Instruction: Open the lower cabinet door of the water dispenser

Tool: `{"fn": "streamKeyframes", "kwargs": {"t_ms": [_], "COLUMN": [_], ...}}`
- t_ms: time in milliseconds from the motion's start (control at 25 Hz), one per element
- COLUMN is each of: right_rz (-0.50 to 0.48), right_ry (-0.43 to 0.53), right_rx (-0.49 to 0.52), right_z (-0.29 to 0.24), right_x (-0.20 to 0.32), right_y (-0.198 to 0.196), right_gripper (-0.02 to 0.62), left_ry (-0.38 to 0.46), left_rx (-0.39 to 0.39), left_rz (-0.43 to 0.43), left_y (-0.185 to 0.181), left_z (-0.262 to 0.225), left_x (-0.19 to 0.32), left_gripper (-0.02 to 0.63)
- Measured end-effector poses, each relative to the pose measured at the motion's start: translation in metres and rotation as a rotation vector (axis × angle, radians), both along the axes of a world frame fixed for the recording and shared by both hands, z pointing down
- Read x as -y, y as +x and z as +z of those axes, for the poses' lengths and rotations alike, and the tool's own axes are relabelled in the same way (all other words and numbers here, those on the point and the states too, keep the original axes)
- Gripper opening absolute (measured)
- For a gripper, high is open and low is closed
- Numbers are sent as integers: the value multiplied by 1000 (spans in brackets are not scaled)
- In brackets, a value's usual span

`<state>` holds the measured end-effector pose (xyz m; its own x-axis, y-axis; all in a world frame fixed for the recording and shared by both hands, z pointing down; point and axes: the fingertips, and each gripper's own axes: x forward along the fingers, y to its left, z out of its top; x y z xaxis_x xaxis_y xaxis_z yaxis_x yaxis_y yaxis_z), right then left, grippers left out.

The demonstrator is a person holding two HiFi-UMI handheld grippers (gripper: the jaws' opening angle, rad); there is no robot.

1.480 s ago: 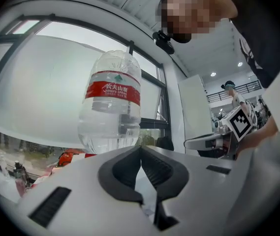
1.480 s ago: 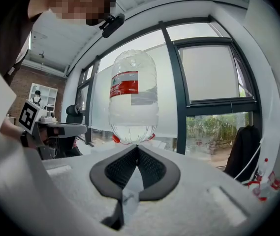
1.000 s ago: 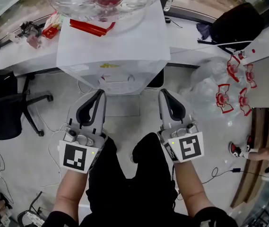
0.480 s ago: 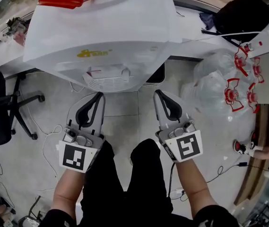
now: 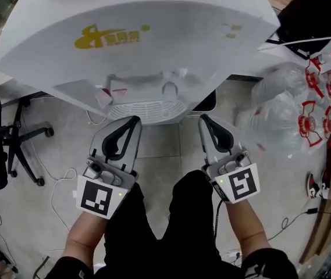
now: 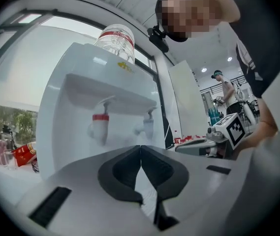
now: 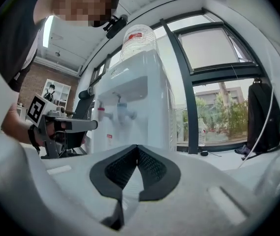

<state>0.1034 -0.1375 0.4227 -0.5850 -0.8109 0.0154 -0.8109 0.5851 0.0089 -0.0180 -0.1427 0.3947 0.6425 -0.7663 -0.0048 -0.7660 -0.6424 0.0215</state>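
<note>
On the left, the left gripper (image 5: 134, 121) is pinched shut, empty. Just ahead stands the water dispenser (image 5: 153, 57) (its low door hides underneath). The right gripper (image 5: 205, 120) is shut, empty too. I think this is the reaching step; next, hook the door's edge.

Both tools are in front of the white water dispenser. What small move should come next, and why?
Probably lower both toward the base of the tall white water dispenser. The left tool and right tool are shut, empty and short of it, and the left gripper view faces its red-capped tap, with no lower cabinet door showing.
</note>
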Motion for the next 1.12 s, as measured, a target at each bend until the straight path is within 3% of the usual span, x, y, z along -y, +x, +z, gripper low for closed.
{"fn": "streamKeyframes", "kwargs": {"t_ms": [240,400,560,960,1120], "right_rz": [6,7,6,-45,-44], "right_ry": [50,87,56,-75,-103], "right_rx": [8,64,5,-14,-30], "right_z": [66,78,105,163,178], "right_x": [19,18,12,6,10], "right_y": [-5,-7,10,17,18], "right_gripper": [5,5,5,18,18], "left_ry": [58,84,84,82,61], "left_rx": [-30,-38,-38,3,-36], "left_rz": [8,0,-18,-34,-39], "left_y": [-11,-8,-4,-10,-13], "left_z": [48,65,76,97,104], "left_x": [2,2,2,-2,-6], "left_gripper": [9,9,9,9,9]}}
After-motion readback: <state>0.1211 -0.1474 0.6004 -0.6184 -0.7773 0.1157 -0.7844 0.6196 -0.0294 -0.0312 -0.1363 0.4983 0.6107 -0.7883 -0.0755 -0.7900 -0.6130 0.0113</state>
